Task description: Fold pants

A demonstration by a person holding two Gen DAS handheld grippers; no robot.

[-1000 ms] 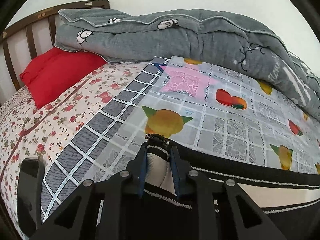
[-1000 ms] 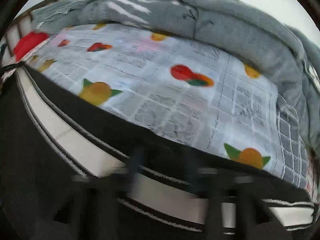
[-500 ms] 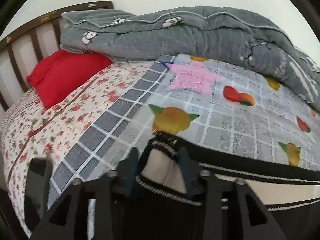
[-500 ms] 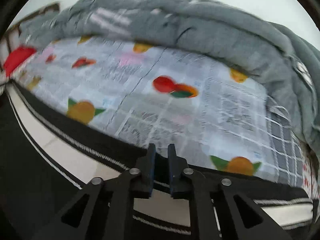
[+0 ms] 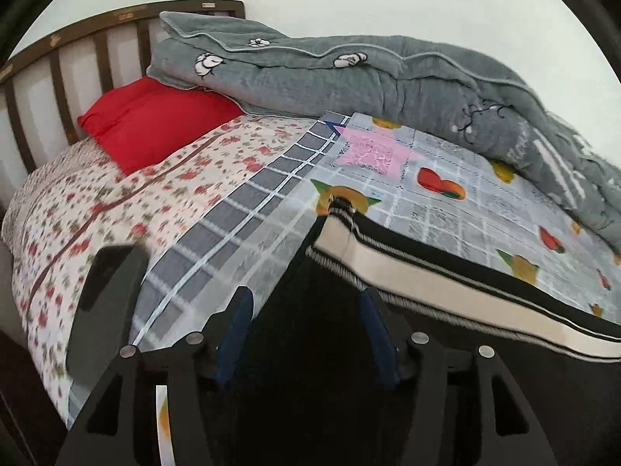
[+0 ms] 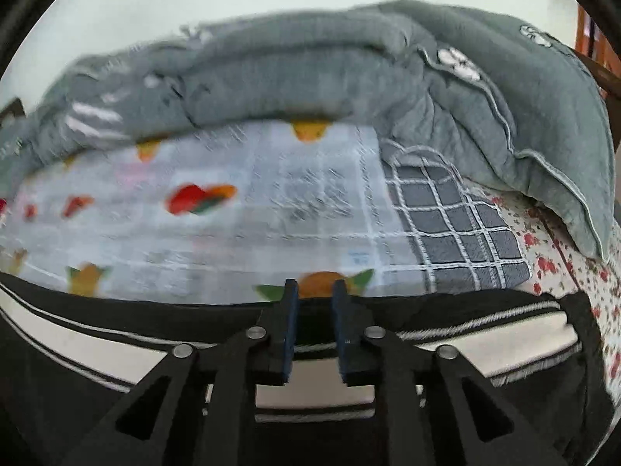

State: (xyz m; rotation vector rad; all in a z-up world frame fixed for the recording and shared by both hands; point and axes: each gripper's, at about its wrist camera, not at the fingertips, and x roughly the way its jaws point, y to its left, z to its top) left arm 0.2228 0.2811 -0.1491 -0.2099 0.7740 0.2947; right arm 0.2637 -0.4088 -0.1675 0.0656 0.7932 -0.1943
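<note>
Lying flat, one pants (image 5: 446,283), two parted grippers

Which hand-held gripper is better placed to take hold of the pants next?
Probably the right hand-held gripper: its open jaws hover at the far edge of the pants. The left hand-held gripper is open wide over dark cloth.

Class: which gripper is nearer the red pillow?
Left. The left gripper faces the red pillow across the floral sheet; the right gripper shows no pillow, only pants.

The black pants with the cream side stripe (image 5: 446,283) run off the lower frame edges, and the fruit-printed grey sheet (image 6: 194,225) is motion-blurred in the right wrist view.
</note>
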